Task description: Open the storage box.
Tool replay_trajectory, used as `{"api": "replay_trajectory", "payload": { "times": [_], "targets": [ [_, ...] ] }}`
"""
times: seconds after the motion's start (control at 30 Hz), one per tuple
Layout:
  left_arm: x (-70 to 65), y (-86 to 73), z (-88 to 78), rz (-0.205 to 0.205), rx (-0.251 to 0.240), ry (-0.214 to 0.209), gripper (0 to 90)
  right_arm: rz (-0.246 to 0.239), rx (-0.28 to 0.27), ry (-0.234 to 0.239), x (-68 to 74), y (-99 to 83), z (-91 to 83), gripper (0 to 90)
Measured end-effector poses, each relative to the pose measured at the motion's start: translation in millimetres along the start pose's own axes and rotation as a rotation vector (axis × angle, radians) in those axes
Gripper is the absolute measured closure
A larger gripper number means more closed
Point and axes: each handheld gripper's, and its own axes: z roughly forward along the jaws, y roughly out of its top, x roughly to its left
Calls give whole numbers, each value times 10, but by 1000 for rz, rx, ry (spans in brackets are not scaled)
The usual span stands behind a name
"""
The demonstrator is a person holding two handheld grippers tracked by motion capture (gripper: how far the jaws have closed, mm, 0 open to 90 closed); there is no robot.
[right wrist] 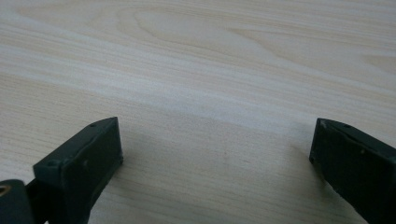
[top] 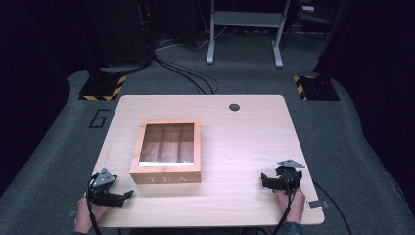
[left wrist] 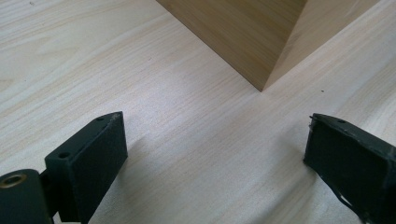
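A wooden tea box (top: pixel 166 152) with a clear lid and the word TEA on its front sits left of the table's middle, lid down. My left gripper (top: pixel 128 195) rests near the front left corner, jaws wide open and empty, pointing right toward the box. In the left gripper view the box's near corner (left wrist: pixel 261 56) stands just beyond the open gripper (left wrist: pixel 215 154). My right gripper (top: pixel 263 180) lies near the front right edge, pointing left. Its jaws (right wrist: pixel 215 158) stand wide open over bare wood.
The light wooden table (top: pixel 235 147) has a round cable hole (top: pixel 234 106) at the back. Grey carpet surrounds it, with cables, a metal frame (top: pixel 244 29) and two hazard-striped bases (top: pixel 103 87) farther back. Bare wood lies between the box and the right gripper.
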Motion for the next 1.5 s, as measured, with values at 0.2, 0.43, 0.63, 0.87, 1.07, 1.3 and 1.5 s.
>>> {"api": "replay_trajectory", "payload": {
  "times": [0.2,0.43,0.63,0.87,1.07,1.3,1.5],
  "targets": [
    [2,-3,-3,3,2,-1,50,-1,-1,0,-1,-1,0,19],
    [22,-13,-25,-6,-6,-5,28,-1,5,1,1,-2,-4,19],
    [-19,33,-129,-23,-29,-32,24,-1,4,1,0,-3,-4,19],
    [-89,126,-284,-15,-82,-53,22,-1,4,1,1,-3,-4,19],
    [-149,181,-413,-1,-162,-66,387,0,4,0,2,-3,-4,19],
    [-163,246,-400,-37,-182,-48,838,-1,4,0,1,-3,-4,19],
    [-163,299,-362,-33,-192,-68,898,1,4,1,2,-2,-4,19]
  ]
}}
